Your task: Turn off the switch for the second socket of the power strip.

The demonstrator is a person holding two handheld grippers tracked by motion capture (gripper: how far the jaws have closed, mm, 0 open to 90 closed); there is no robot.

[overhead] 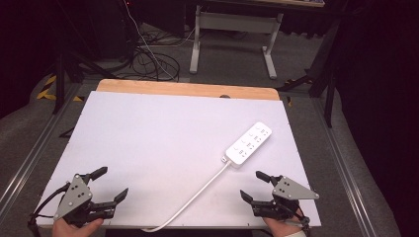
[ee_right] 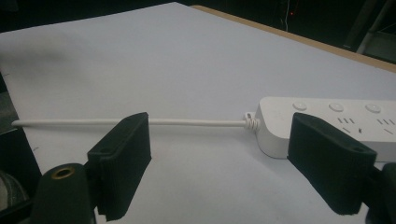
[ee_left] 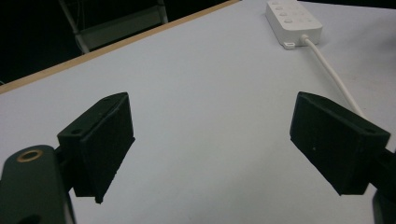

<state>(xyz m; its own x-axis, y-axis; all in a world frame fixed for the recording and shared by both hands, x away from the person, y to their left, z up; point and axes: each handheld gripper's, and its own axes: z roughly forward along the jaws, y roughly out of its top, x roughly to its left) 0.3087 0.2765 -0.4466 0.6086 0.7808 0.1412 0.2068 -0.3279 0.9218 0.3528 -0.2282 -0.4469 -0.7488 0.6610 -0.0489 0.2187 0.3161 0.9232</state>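
White tabletop (overhead: 148, 138), wooden far edge, dark room, power strip (overhead: 248, 143), both grippers released.

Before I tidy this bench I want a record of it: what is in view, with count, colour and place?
power strip: one, white, right half of the table, lying flat at a slant, untouched
cable: one, white, runs from the strip's near end to the table's near edge
table: one, white top with a wooden strip along the far edge
desk frame: one, pale grey, on the floor beyond the table
floor cables: several, dark and white, behind the table on the left
left gripper: one, black, near-left corner, jaws open, nothing between them
right gripper: one, black, near-right, jaws open, nothing between them
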